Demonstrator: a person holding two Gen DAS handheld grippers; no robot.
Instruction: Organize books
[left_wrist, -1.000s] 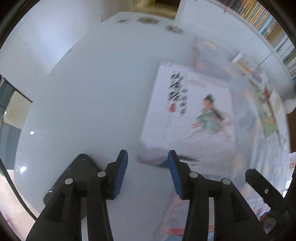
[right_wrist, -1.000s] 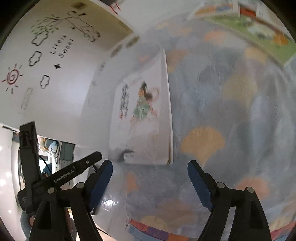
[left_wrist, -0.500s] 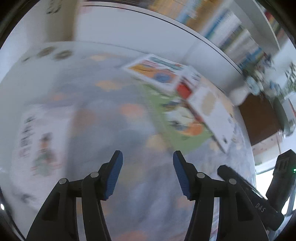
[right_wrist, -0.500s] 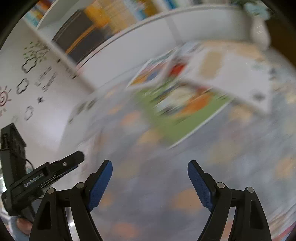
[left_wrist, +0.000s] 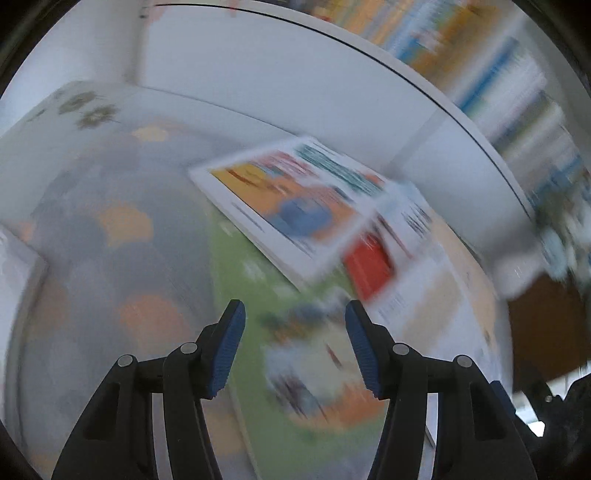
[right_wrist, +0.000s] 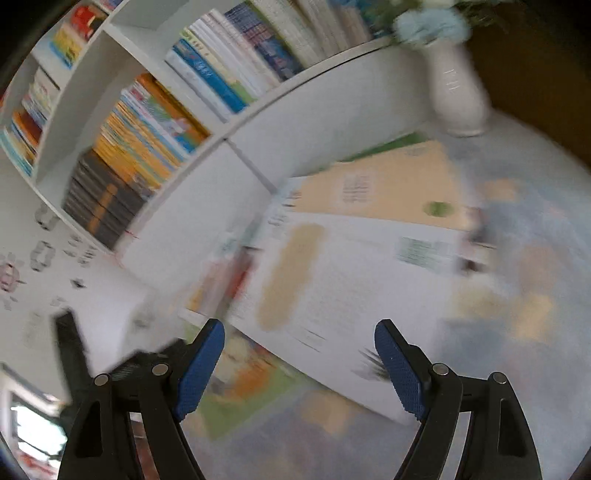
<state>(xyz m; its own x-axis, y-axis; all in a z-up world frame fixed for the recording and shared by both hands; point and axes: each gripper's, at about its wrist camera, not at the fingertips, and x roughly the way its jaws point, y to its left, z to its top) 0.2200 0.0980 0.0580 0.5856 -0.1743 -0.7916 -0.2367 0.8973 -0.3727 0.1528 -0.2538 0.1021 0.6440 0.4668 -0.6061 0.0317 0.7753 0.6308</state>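
Observation:
Several picture books lie overlapping on a patterned rug beside a low white shelf. My left gripper (left_wrist: 295, 347) hangs open and empty over a green book (left_wrist: 236, 280). Beyond it lie an orange-and-blue book with a white border (left_wrist: 295, 206), a red-and-white book (left_wrist: 373, 258) and a white book with a beige patch (left_wrist: 424, 306). My right gripper (right_wrist: 299, 365) is open wide with nothing in it, above the near edge of that white book (right_wrist: 332, 295). A cream book (right_wrist: 388, 184) lies behind it, and the green book (right_wrist: 240, 384) shows to the left. Both views are blurred.
The white bookcase (right_wrist: 236, 133), packed with upright books, runs along the back. A white vase (right_wrist: 458, 92) with pale flowers stands at the rug's far right corner. The corner of another white book (left_wrist: 18, 266) shows at the left. Bare rug (right_wrist: 517, 295) lies to the right.
Both views have swung from the white book with the drawn figure to the heap of books by the shelf. The left jaws stand wider than a second ago.

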